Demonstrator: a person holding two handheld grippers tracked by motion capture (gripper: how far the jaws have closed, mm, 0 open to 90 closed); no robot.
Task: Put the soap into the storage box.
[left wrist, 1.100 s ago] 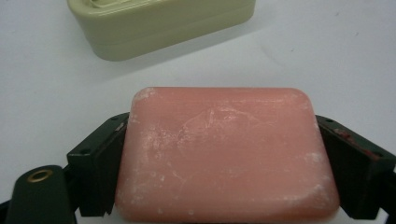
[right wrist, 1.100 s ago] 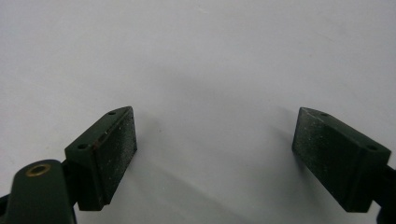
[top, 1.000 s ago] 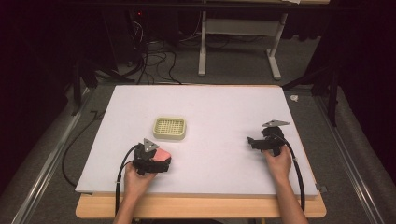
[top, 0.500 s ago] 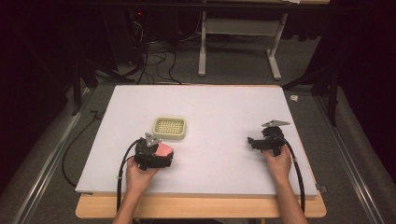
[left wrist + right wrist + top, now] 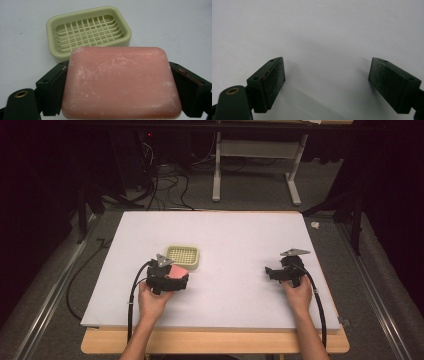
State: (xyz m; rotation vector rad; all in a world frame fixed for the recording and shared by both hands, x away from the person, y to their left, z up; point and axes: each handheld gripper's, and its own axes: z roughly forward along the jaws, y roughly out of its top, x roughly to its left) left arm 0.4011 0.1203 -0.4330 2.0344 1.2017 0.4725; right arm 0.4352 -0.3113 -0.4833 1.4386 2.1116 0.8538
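A pink bar of soap lies flat between the two black jaws of my left gripper, which is shut on it and holds it above the white table. In the high view the soap sits just in front of a pale green soap dish with a slotted grid bottom. That dish stands just beyond the soap in the left gripper view and holds nothing. My right gripper rests at the right side of the table, jaws wide apart and open, with bare table between them.
The white board covers most of the wooden table. A cable trails from the left gripper toward the front edge, another from the right. Table legs and cords stand on the floor behind the far edge.
My left gripper has risen and moved a little right toward the dish, carrying the soap. The right gripper has stayed put.
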